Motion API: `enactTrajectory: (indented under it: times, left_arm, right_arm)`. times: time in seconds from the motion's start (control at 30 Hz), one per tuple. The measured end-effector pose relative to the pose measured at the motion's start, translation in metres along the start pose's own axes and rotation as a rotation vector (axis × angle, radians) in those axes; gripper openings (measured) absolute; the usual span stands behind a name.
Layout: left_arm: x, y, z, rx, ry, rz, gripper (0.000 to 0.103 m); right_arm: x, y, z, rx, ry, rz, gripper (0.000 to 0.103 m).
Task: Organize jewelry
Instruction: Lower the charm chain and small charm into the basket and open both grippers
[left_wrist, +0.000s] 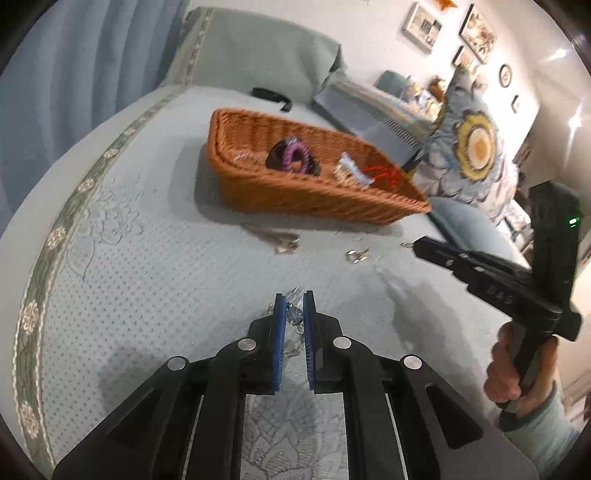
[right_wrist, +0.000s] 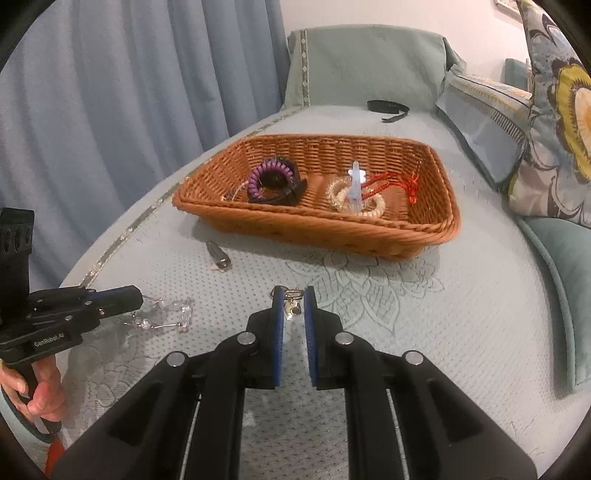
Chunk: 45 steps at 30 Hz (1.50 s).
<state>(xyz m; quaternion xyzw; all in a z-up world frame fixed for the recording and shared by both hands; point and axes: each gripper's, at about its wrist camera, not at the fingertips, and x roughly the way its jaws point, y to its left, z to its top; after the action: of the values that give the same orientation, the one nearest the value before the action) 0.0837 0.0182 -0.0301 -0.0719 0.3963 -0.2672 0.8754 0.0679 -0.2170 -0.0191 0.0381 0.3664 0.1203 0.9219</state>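
Observation:
A brown wicker basket (left_wrist: 295, 184) (right_wrist: 332, 221) sits on the bed and holds a purple coil bracelet (right_wrist: 266, 175), a pearl bracelet (right_wrist: 354, 199) and a red cord (right_wrist: 399, 184). My left gripper (left_wrist: 294, 295) (right_wrist: 140, 301) is nearly shut on a clear crystal piece (left_wrist: 293, 315) (right_wrist: 162, 314) lying on the bedspread. My right gripper (right_wrist: 293, 291) (left_wrist: 417, 245) is nearly shut on a small metal clasp charm (right_wrist: 293, 304) just above the bedspread. A silver hair clip (right_wrist: 218, 256) lies in front of the basket.
Small metal pieces (left_wrist: 356, 254) lie on the pale green bedspread (left_wrist: 147, 277). Patterned pillows (right_wrist: 554, 129) stand on the right, a black strap (right_wrist: 388, 107) lies at the back, and blue curtains (right_wrist: 110, 92) hang on the left.

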Motion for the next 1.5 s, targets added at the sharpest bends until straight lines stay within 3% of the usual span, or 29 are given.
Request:
enactTrajectory:
  times: [0.1,0.5,0.8,0.97,1.17,1.5]
  left_arm:
    - [-0.01,-0.004,0.005,0.005,-0.029,-0.04,0.007]
    - [-0.03,-0.026,0.025,0.063,-0.089,-0.087,0.007]
    - [-0.037,-0.045,0.084,0.145,-0.176,-0.085,0.007]
    - [-0.011,-0.058,0.13,0.169,-0.203,-0.058,0.007]
    - [0.039,-0.062,0.161,0.152,-0.193,-0.03,0.007]
    - [0.11,-0.03,0.158,0.085,-0.088,0.011,0.007]
  right_arm:
    - [-0.002,-0.002,0.002,0.006,-0.006,0.011,0.009]
    - [-0.016,-0.006,0.008,0.022,-0.041,0.027,0.009]
    - [-0.024,-0.017,0.038,0.031,-0.097,-0.029,0.009]
    - [-0.009,-0.031,0.082,0.042,-0.119,-0.067,0.009]
    - [0.04,-0.047,0.12,0.083,-0.059,-0.057,0.009]
    - [0.1,-0.07,0.118,0.158,0.066,-0.041,0.009]
